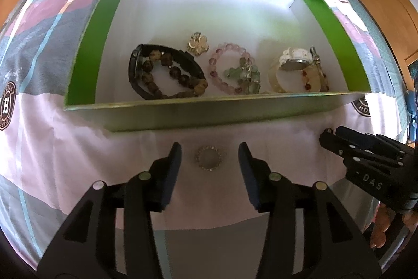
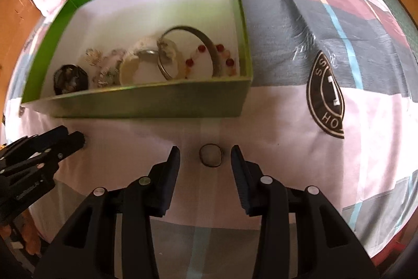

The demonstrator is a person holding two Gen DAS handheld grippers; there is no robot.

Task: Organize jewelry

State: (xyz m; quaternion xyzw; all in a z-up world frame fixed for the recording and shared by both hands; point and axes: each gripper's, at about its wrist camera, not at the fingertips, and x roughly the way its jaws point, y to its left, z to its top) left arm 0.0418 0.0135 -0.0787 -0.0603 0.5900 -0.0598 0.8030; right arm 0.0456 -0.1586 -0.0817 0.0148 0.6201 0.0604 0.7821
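Two rings lie loose on the bed, each just at 6 o'clock of the green box [image 1: 337,33]: a beaded ring [image 1: 208,154] between your left gripper [image 1: 209,157] fingers, a dark ring [image 2: 210,155] between your right gripper [image 2: 205,157] fingers. Both grippers are spread wide, grasping nothing. You seem at the pick-up step: lower, pinch each ring, then lift it toward 12 into the box beside the bracelets [image 1: 230,68].

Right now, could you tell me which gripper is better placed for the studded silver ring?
Left: the left gripper is open around the studded silver ring; the right gripper frames a dark ring.
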